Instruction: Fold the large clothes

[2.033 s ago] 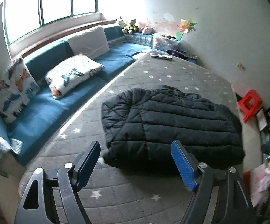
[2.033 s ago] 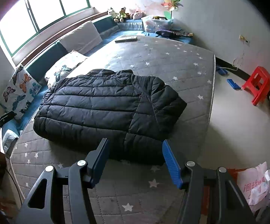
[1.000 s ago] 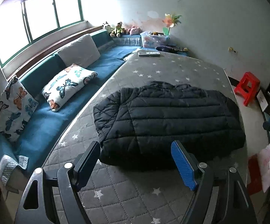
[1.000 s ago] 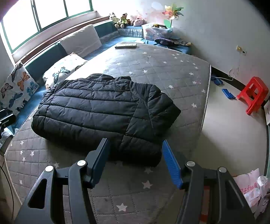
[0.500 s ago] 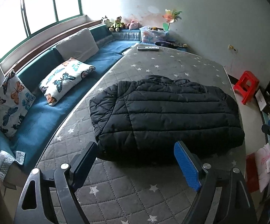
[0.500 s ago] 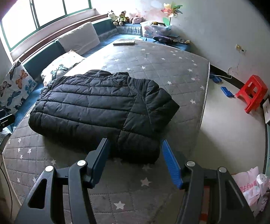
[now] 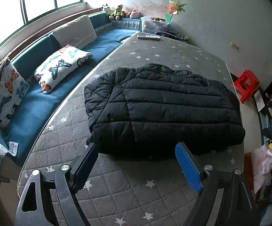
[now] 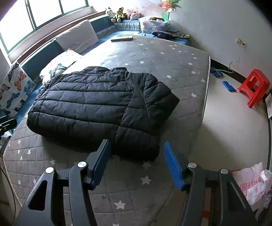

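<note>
Black jacket (image 7: 162,111) spread flat on grey starred bed (image 7: 154,188), sleeves seemingly tucked in; further folding likely ahead. Left gripper (image 7: 136,162) and right gripper (image 8: 136,158) spread wide, empty, poised near hem.

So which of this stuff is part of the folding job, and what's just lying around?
Part of the job: black puffer jacket, left gripper, right gripper, both open.

Lying about: butterfly pillows, remote, red stool, stuffed toys.
</note>
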Tool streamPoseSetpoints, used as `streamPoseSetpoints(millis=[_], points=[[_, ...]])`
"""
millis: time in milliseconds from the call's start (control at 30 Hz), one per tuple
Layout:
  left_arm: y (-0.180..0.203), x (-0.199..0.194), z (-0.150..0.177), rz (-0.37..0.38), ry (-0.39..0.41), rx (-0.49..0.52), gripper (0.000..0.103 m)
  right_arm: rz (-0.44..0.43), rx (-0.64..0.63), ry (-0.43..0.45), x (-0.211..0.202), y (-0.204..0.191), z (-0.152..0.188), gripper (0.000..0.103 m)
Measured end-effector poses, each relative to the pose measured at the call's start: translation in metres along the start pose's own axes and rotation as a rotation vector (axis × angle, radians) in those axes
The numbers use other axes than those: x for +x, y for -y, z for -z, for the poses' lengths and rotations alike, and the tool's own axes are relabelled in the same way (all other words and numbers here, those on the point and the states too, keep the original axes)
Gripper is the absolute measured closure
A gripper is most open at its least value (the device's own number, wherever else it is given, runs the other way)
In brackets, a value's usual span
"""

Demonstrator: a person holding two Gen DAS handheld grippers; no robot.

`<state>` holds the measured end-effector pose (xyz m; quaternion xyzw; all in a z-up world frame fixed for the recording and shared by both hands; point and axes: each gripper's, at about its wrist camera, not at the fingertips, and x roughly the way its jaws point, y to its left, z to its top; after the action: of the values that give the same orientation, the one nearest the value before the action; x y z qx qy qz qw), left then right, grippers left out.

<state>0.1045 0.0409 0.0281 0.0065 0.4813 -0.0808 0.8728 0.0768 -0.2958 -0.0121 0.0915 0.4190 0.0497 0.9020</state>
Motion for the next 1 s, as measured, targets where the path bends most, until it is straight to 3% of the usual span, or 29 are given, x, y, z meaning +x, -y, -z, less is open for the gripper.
streamPoseSetpoints(millis=[733, 867, 1000], points=[[-0.033, 0.035, -0.011, -0.001, -0.037, -0.102, 0.013, -0.044, 0.099, -0.100, 0.041, 0.023, 0.008, 0.039], [-0.043, 0.046, -0.020, -0.002, -0.047, -0.109, 0.013, -0.088, 0.136, -0.128, 0.054, 0.030, 0.007, 0.038], [-0.056, 0.057, -0.031, -0.017, -0.053, -0.124, 0.013, -0.156, 0.200, -0.163, 0.074, 0.041, 0.002, 0.031]])
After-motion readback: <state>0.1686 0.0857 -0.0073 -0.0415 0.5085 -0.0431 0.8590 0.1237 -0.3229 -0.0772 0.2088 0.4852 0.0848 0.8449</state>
